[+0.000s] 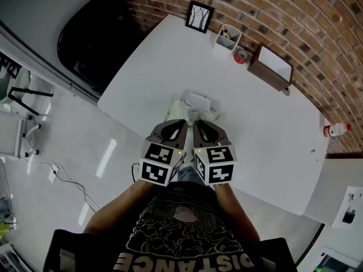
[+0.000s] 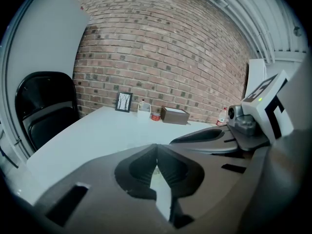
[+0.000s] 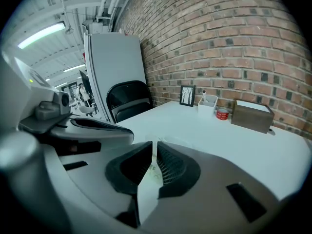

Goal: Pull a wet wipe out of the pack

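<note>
Between the jaws of the left gripper and the right gripper nothing is held; both pairs are closed tip to tip. Just ahead, the wet wipe pack lies on the table. With nothing pinning it, the pack could be dragged along when a wipe is pulled. The pack is shown plainly only by the head view, the jaw closure only by the gripper views.

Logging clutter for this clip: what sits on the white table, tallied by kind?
Wet wipe pack: 1
Picture frame: 1
White holder: 1
Red roll: 1
Brown box: 1
Bottle: 1
Total: 6
</note>
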A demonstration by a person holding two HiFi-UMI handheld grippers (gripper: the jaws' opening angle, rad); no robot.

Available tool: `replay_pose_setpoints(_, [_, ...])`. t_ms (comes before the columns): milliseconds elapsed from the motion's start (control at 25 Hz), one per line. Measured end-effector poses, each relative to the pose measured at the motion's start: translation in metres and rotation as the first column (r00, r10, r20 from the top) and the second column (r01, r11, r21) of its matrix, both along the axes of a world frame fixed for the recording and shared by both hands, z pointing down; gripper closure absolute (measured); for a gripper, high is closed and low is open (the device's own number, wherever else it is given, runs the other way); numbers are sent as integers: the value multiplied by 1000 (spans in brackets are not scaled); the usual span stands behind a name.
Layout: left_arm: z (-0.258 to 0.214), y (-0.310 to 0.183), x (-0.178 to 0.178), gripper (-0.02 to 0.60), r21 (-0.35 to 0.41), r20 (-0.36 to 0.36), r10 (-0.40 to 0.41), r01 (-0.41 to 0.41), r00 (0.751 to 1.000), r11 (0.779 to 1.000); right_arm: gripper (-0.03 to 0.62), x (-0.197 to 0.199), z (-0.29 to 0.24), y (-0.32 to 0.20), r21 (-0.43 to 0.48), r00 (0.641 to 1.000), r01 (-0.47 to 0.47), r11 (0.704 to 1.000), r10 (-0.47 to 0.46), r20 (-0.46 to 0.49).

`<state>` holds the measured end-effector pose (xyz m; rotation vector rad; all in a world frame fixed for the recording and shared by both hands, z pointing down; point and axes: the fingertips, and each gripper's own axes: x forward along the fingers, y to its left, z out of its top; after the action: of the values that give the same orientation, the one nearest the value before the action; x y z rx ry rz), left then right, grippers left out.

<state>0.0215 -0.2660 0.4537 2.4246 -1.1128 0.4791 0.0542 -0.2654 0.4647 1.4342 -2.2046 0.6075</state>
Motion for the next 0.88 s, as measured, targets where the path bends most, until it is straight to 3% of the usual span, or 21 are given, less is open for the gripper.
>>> replay_pose_setpoints(440, [2,-13,-2,569,-2,19,-69,69,997,998,569,5,13,-17,-28,999,38,999,-38,1])
replay_pose_setpoints(600, [5,-17,-5,569,-6,31,-86,86,996,996,513,1,20,-21,-56,998,65,996,-64,18])
replay_pose_setpoints(880, [9,-21,-10,569,-13,47,-112,112,993,994,513,2,35,-30,-98,997,80,992,-79,23])
